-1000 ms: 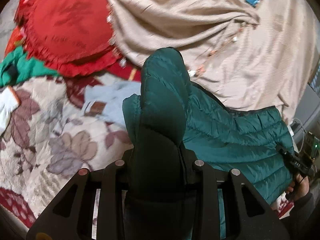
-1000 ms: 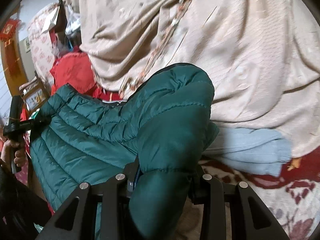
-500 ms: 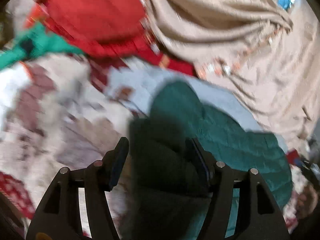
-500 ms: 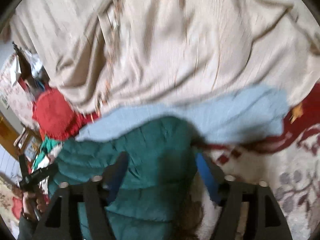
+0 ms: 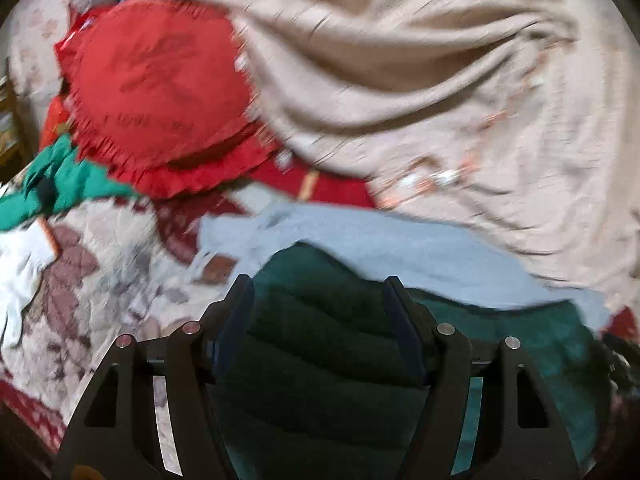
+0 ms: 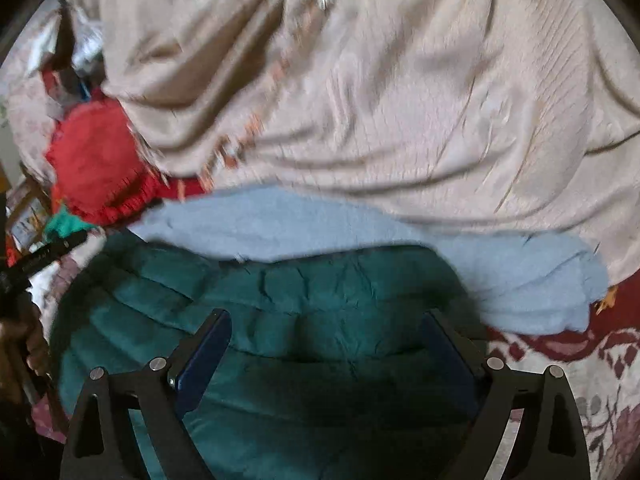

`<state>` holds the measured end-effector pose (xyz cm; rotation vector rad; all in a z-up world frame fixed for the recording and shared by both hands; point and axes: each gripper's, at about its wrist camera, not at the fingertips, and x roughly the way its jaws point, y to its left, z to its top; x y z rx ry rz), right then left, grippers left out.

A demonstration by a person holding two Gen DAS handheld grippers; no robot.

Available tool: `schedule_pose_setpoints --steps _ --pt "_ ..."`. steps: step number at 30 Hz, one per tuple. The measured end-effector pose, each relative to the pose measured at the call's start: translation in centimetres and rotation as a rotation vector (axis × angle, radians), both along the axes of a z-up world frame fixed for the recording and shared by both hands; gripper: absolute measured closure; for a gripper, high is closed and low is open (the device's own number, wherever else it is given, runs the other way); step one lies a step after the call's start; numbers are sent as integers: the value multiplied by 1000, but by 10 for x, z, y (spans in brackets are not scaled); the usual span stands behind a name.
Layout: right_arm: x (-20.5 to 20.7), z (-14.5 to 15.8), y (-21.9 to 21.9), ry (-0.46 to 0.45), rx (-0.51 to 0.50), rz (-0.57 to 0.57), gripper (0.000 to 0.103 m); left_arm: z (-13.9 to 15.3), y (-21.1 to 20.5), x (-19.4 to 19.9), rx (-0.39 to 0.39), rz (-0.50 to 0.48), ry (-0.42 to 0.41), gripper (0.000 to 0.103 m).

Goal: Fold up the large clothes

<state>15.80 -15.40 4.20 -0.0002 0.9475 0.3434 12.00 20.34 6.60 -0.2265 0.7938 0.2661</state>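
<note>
A teal quilted jacket (image 5: 500, 332) lies folded on the bed, its far edge over a light blue garment (image 5: 400, 248). My left gripper (image 5: 320, 292) sits low over its left end. The jaws are opening, and the jacket lies between them with the pads drawn off the fabric. In the right wrist view the same jacket (image 6: 320, 284) spreads flat under my right gripper (image 6: 326, 328). Its jaws are also opening wide, with a gap between each blue pad (image 6: 204, 344) and the cloth. The light blue garment (image 6: 320, 220) shows just beyond.
A big beige blanket (image 5: 400, 80) is heaped behind. A round red frilled pillow (image 5: 160, 80) and a green cloth (image 5: 60, 184) lie at the left on the floral bedspread (image 5: 100, 280). A person's hand (image 6: 34, 350) shows at the left edge of the right wrist view.
Both grippers were shut on raised folds of the jacket. They dipped toward the bed, the jacket settled flat, and both pairs of jaws spread apart and let go.
</note>
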Motion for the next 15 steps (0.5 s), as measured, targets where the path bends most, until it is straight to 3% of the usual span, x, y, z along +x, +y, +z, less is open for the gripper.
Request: schedule_pose_setpoints --steps 3,5,15 --pt "17 -34 -3 115 -7 4 7 -31 17 7 -75 41 84 37" --pt "20 -42 -4 112 22 30 0 -60 24 15 -104 47 190 36" --pt "22 -45 -6 129 37 60 0 -75 15 23 -62 2 237 22"
